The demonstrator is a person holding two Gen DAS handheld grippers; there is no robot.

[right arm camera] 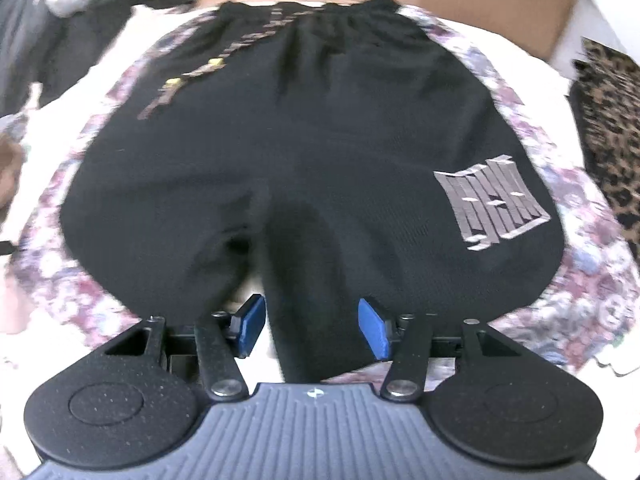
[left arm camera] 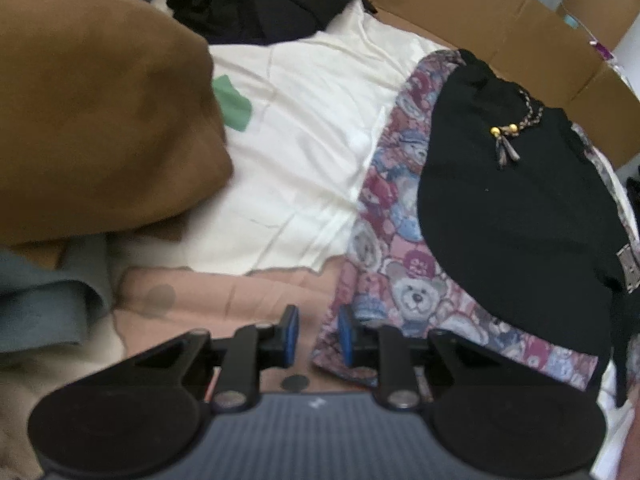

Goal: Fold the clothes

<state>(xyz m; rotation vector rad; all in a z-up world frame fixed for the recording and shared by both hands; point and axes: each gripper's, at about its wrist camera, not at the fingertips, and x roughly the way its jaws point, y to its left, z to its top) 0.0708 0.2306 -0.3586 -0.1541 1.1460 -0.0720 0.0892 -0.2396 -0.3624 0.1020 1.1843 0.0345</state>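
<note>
The black shorts are spread flat on the teddy-bear print fabric, waistband away from us by the cardboard wall, leg hems nearest the right gripper. Judging by that layout, the fold hasn't begun, and a leg hem is the first thing to catch. To do it well, I'd take only the black hem (not the bear cloth beneath), lift it clear, and carry it toward the waistband so the edges line up, drawstring tucked inside.

Now the jaws. The right gripper's blue pads stand well apart, straddling one leg of the shorts; I see no pinch on the cloth. The left gripper hovers over the pink cloth beside the print's edge, jaws narrowly parted, nothing between them. A brown garment is heaped further left.
</note>
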